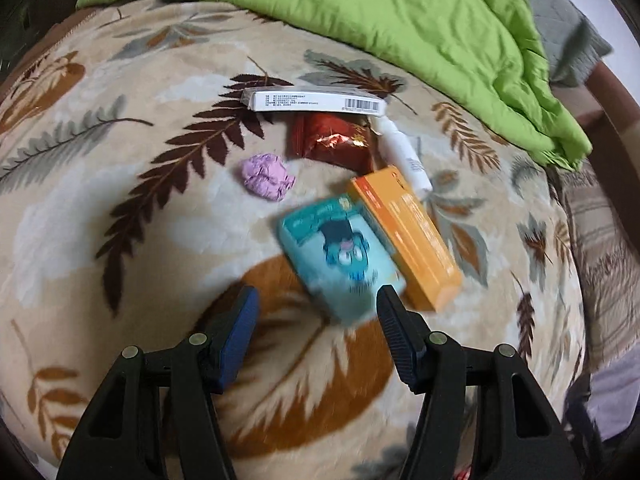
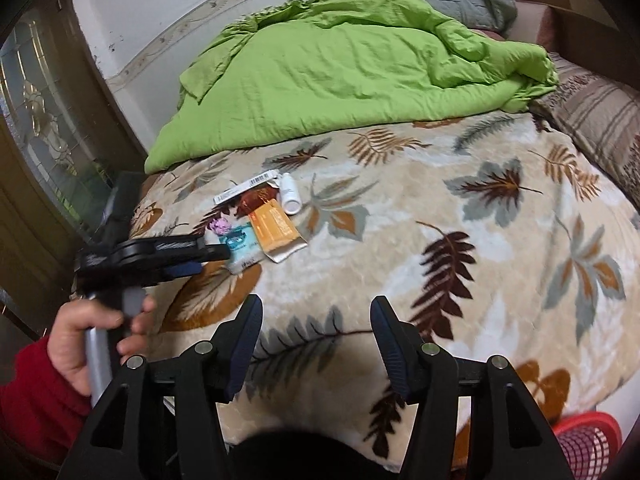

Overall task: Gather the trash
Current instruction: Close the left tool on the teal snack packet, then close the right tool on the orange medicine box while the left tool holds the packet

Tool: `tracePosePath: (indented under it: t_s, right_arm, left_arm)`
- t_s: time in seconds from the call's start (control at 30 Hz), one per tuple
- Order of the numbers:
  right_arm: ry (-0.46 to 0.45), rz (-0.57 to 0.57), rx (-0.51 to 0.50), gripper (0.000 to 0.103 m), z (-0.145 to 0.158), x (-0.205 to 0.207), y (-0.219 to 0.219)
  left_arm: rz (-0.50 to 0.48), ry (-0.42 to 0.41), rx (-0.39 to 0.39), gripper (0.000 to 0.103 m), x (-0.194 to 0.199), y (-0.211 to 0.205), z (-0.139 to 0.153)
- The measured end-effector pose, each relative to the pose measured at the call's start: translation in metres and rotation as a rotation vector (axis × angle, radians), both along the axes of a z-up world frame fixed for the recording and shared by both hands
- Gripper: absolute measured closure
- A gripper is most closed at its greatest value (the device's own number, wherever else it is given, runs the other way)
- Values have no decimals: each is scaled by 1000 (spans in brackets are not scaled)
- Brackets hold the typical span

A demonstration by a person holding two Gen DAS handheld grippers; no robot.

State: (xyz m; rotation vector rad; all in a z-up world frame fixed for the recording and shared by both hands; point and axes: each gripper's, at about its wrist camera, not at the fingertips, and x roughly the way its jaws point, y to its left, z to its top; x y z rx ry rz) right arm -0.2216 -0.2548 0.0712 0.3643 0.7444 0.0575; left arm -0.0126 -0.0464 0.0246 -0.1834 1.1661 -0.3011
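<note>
Left gripper [image 1: 318, 300]: tilted steeply down over the trash pile, its 2 black fingers with ribbed blue pads standing apart, nothing pressed between them; the teal packet lies just beyond the tips.
Left hand [image 2: 90, 340]: seen only from the right wrist camera, wrapped around a grey handle, a red sleeve [image 2: 36, 396] at the wrist.
Right gripper [image 2: 316, 312]: held lower and farther from the pile, angled over bare blanket, jaws apart and holding nothing.
Trash pile: clustered on the leaf-patterned blanket [image 1: 100, 184], near the green duvet [image 1: 360, 12].
Teal packet [image 1: 340, 252]: soft, glossy, rectangular, printed with a cartoon figure, blurred; its long edge lies against the orange box.
Orange box [image 1: 408, 236]: stiff card, long and rectangular.
White tube [image 1: 404, 152]: smooth, cylindrical, beside the orange box's far end.
Red wrapper [image 1: 332, 144]: crinkled shiny foil, partly under the white box.
White box [image 1: 316, 100]: flat, long, with a barcode.
Purple wad [image 1: 268, 176]: crumpled, apart from the rest.
Blanket: plush, beige, with brown and grey leaves.
Right view only: a red mesh basket [image 2: 580, 436] at the bed's near corner, a striped pillow [image 2: 600, 120] and a glazed door [image 2: 44, 120].
</note>
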Motion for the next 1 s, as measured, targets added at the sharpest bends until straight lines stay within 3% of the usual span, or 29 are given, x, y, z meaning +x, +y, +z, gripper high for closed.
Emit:
tracePosePath:
  t_s: [0.3,0.47,0.5,0.63,0.87,1.0]
  right_arm:
    - [32,-10,7,42,-11,22,-9]
    - [32,3,0,42,-10,40,-7]
    - [30,10,-9,42,-10,45,-6]
    - [39,54,-20,42,-13,66,-1]
    - [69,212,-65,37,-26,122,17]
    - [96,285,-102,37,-42,158,30]
  left_arm:
    - [-26,-36,95,42,32,-30,-16]
    - [-94,-113,151,41,28,-37,-18]
    - [-112,-125,155,46,25,-34,-17]
    - [-143,-131,118,63,16,-14,-13]
    - [-147,-122,70,64,-7,35,-6]
    - [-140,-120,46,64,-10,43,-7]
